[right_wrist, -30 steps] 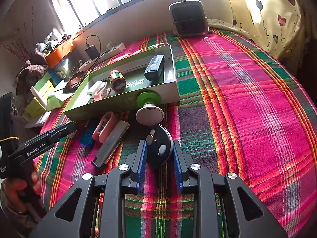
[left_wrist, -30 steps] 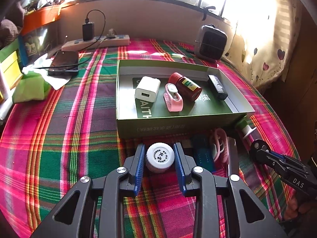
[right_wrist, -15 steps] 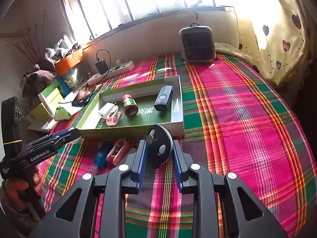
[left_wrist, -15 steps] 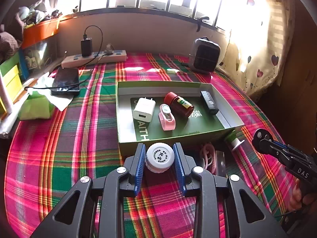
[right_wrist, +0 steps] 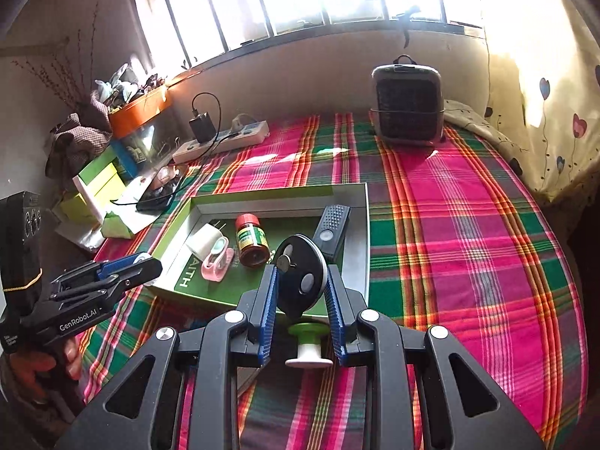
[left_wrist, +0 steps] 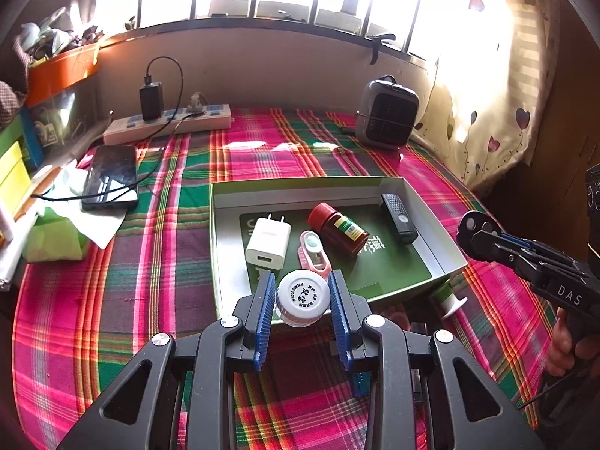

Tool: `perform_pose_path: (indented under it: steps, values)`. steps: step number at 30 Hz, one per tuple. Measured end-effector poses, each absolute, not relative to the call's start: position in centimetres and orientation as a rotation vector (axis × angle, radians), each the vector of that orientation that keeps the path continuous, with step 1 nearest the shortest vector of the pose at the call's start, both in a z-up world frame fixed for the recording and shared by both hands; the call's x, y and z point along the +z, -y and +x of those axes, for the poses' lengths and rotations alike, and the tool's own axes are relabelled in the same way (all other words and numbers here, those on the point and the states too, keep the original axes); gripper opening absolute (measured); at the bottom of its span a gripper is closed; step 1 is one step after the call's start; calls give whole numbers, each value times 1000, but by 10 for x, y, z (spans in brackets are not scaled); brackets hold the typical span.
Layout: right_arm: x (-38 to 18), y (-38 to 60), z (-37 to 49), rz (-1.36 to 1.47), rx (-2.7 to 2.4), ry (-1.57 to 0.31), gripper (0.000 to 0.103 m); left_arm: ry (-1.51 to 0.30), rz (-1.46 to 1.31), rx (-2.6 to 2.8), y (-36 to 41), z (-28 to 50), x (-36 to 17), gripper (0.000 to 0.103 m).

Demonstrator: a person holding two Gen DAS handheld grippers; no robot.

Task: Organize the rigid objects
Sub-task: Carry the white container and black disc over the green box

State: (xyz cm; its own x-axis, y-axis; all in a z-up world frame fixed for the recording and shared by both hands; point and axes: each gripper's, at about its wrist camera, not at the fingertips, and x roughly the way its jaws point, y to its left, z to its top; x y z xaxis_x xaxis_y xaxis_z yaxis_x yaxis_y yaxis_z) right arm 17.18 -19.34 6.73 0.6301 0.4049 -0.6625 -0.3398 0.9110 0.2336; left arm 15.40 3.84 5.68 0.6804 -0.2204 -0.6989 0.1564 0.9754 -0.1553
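Evidently both tongs pinch rigid, light loads: left gripper [left_wrist: 303,294] across white-capped round plastic bottle [left_wrist: 303,297], right gripper [right_wrist: 302,288] clamping black metal disc [right_wrist: 300,274] edgewise, likely slippery.

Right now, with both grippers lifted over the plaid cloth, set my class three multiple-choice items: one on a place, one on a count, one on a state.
1. Where does the white charger lie?
A. in the green box
B. on the power strip
C. on the phone

2. How many things lie inside the box?
A. two
B. four
C. six

3. What is the left gripper doing?
A. hanging open
B. shut on the white-capped bottle
C. pressing on the heater

Answers: 1 A, it rests on the box floor beside the pink clip. 2 B, the charger, clip, red jar and black remote. 3 B, its blue fingers flank the cap closely.
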Motion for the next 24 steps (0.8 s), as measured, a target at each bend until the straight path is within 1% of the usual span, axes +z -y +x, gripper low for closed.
perform_pose_path:
  steps: [12,24]
  values:
    - [40,170,215,46,489,-892,26,-845,-82,-204,-36,183,38,28]
    - [23,159,228,13,520,-949,26,-885,-66,-202,-33,197,24,28]
